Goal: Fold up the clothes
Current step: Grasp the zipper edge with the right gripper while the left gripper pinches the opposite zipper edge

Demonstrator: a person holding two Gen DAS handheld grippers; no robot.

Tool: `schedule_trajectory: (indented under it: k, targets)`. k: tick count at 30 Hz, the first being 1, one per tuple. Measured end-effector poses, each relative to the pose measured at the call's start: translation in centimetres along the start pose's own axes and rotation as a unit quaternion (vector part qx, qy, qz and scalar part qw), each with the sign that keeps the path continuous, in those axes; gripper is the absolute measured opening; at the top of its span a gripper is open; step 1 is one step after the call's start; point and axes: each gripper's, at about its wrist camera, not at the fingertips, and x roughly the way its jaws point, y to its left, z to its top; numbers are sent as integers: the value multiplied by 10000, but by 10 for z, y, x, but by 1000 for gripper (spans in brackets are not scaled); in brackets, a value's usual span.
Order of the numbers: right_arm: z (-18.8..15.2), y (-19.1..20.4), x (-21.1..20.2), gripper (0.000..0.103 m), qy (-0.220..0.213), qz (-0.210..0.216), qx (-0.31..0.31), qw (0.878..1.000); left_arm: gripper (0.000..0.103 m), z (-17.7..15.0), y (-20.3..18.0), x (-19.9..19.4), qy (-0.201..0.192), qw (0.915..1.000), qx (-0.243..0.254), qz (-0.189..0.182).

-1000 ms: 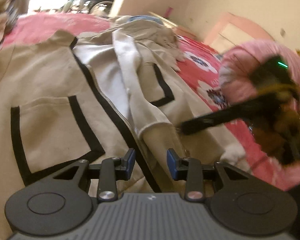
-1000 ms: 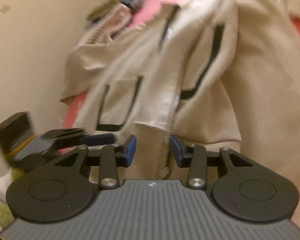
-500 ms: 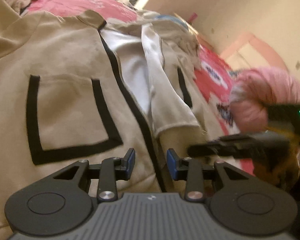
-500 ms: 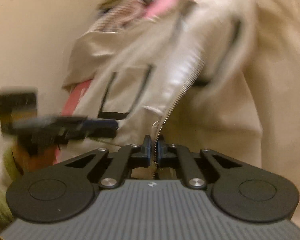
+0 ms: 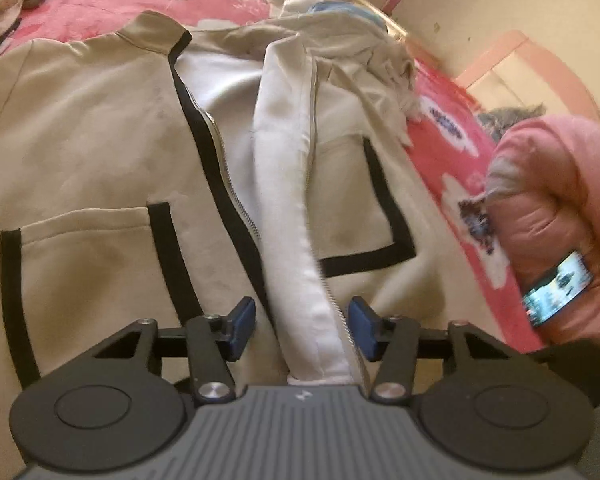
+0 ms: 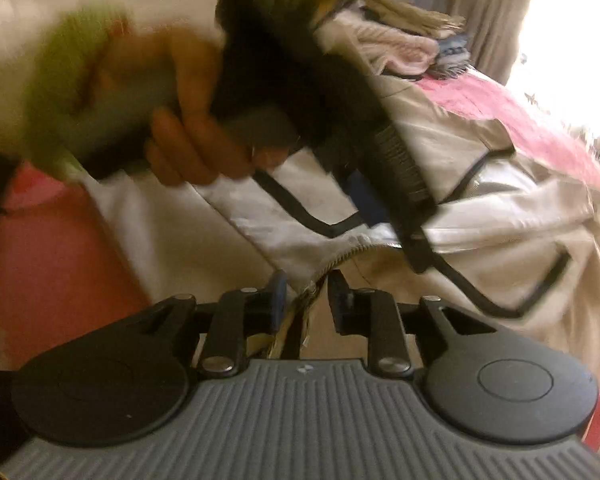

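A beige jacket (image 5: 92, 152) with black trim lies unzipped on the bed, its front edge turned back so the white lining (image 5: 284, 208) and the zipper show. My left gripper (image 5: 302, 326) straddles that turned-back strip near the hem; its jaws are opening and the blue pads (image 5: 242, 320) do not press on the cloth. My right gripper (image 6: 308, 294) has the jacket's zipper edge (image 6: 340, 258) between its jaws, which are opening too. In the right wrist view a hand (image 6: 180, 148) holds the left tool's blurred black housing (image 6: 292, 92) just above the jacket.
A red flowered bedspread (image 5: 452, 136) lies under the jacket. A pink sleeve (image 5: 552, 208) with a lit phone screen (image 5: 556, 292) is at the right. Piled clothes (image 6: 400, 44) sit at the bed's far end beside a curtain (image 6: 496, 8). A cream wall (image 5: 480, 0) runs alongside.
The right gripper, shut on the zipper edge half a second ago, has rolled and parted its jaws. The left gripper has slid over the turned-back front strip and widened. The right tool has left the left view.
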Motion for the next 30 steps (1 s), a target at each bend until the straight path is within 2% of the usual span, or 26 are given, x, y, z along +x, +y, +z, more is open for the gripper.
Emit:
schedule_trajectory:
  k: [1,2,4,6,8,9,11,13,14,15,16,17,19,22,23,24,26,27,28,30]
  targets:
    - [-4,-11,-14,25,-83,35,319,9995,45,-1,0,2,27,10000,16,24]
    - [-10,-28,-29,26,-154,-121,781,9968,43,-2,1,3,33,10000,14,44]
    - [-26,-63,-57,39,-272,-507,1719,9834,40,-5,4,4,39,10000,3,80]
    - [-54,-103,-75,44,-216,-1332,2763,9515,39,-8,7,3,65,9999,-19,101]
    - [-90,-141,-84,45,4,-1861,3824,9051,40,-11,10,3,100,9999,-30,130]
    - [-109,-156,-85,45,162,-1933,4335,8800,42,-12,11,2,103,9999,-42,131]
    - [-140,-172,-80,45,495,-1820,5054,8420,43,-14,11,1,109,9998,-75,122]
    - [-163,-175,-69,44,774,-1416,5581,8139,43,-17,11,0,97,9998,-115,137]
    - [-169,-171,-66,44,790,-1322,5669,8092,43,-19,11,-1,89,9998,-135,145]
    - [-169,-163,-64,41,756,-1260,5629,8134,43,-20,10,0,84,9998,-132,144]
    - [-168,-158,-63,26,748,-1164,5562,8194,43,-22,7,0,66,9998,-83,155]
    - [-166,-154,-62,17,733,-1077,5532,8228,43,-24,4,1,46,9998,-25,169]
    - [-161,-144,-59,5,735,-1048,5387,8327,41,-28,-1,2,5,9998,91,196]
    - [-133,-143,-71,3,563,-1456,4921,8565,29,-29,-2,0,-34,9997,30,246]
    - [-121,-144,-79,3,472,-1660,4718,8647,25,-28,0,-2,-39,9997,-74,215]
    - [-105,-149,-90,3,385,-2036,4357,8759,22,-27,2,-4,-43,9997,-178,185]
    - [-71,-161,-111,3,260,-2806,3563,8909,17,-24,7,-9,-64,9992,-390,43]
    - [-53,-170,-121,3,238,-3234,3070,8947,11,-23,8,-10,-41,9987,-503,-57]
    - [-38,-179,-129,3,218,-3557,2667,8955,11,-22,10,-10,-12,9979,-621,-160]
    - [-2,-207,-139,3,153,-4061,2076,8898,10,-20,12,-10,37,9962,-807,-335]
